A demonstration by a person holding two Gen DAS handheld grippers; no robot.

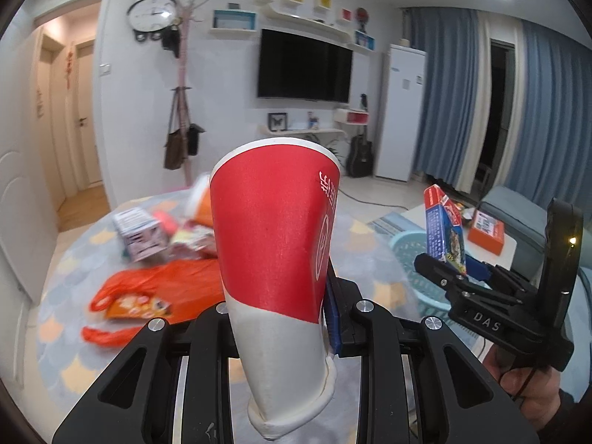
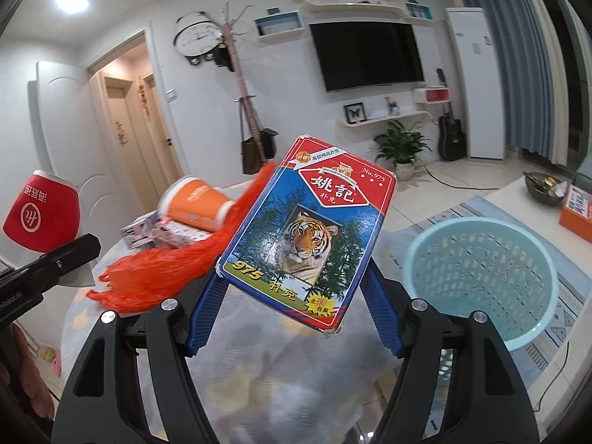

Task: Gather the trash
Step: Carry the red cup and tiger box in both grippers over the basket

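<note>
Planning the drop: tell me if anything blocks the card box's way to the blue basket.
Nothing visible does. The card box, held in the right gripper, is above the table edge; the blue basket stands on the floor to its right, open-topped, with only clear air between them.

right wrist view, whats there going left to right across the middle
red paper cup → orange cup → orange plastic bag → playing card box → blue basket → orange box
</note>
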